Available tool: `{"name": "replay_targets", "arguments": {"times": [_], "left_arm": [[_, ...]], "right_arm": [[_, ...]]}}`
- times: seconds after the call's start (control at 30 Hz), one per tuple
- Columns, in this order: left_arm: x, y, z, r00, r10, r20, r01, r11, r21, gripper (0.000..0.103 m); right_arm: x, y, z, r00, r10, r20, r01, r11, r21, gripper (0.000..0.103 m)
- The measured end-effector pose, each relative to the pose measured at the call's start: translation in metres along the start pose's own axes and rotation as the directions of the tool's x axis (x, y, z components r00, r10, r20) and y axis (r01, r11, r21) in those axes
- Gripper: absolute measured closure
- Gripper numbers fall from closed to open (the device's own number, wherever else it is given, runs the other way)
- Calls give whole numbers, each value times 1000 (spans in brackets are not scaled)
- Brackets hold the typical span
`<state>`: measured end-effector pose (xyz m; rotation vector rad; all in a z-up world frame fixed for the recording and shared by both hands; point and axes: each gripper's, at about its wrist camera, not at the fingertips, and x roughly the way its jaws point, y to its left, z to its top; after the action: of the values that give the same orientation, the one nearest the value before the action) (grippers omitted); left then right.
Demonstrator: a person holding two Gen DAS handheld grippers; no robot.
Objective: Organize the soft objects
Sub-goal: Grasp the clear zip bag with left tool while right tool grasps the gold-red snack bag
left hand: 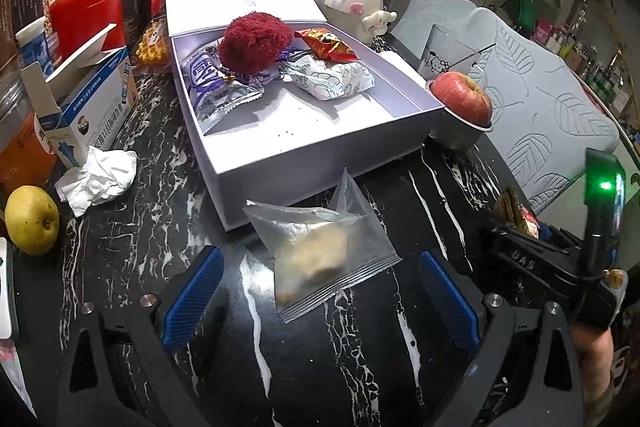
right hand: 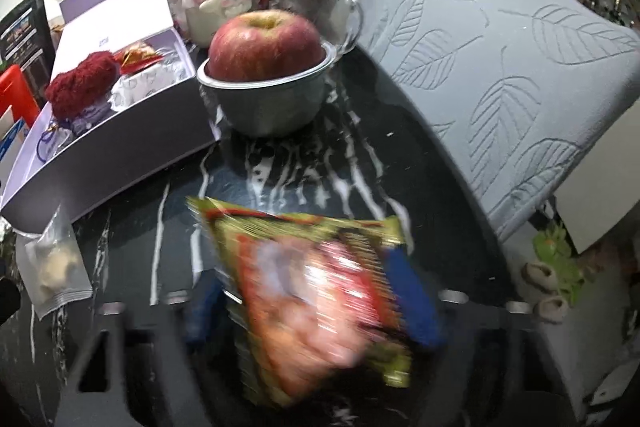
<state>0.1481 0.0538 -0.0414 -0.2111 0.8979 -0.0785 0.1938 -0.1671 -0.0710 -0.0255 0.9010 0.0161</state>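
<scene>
Clear snack bag (left hand: 320,251) flat on marble table (left hand: 160,227), between my left gripper (left hand: 320,291) fingers, spread, not touching. My right gripper (right hand: 316,307) pinches red snack packet (right hand: 320,299), blurred, near lavender box (left hand: 320,147).

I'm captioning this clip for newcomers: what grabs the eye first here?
The fuzzy red ball sits among packets at the far end of the open lavender box. Right of it, a red apple fills a metal bowl, and the right gripper holds a blurred snack packet.
</scene>
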Motion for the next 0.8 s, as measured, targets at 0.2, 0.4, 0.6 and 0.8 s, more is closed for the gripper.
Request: {"name": "replay_targets", "arguments": {"times": [0.2,0.4,0.6,0.8], "left_arm": [[8,-4,1,1000,-8,-11,8,1000,3,3],[19,-4,6,1000,0,-10,0,1000,-16,3],[37,-5,14,999,5,-35,-6,999,-45,3],[55,-10,17,995,67,-71,-69,997,-30,3]], "right_arm": [[-12,-9,-6,992,123,6,-123,992,36,49],[-25,-16,-18,981,193,-13,-192,980,58,49],[-32,-24,-24,983,183,-24,-181,981,72,49],[-27,-23,-17,985,172,-30,-170,983,68,49]]}}
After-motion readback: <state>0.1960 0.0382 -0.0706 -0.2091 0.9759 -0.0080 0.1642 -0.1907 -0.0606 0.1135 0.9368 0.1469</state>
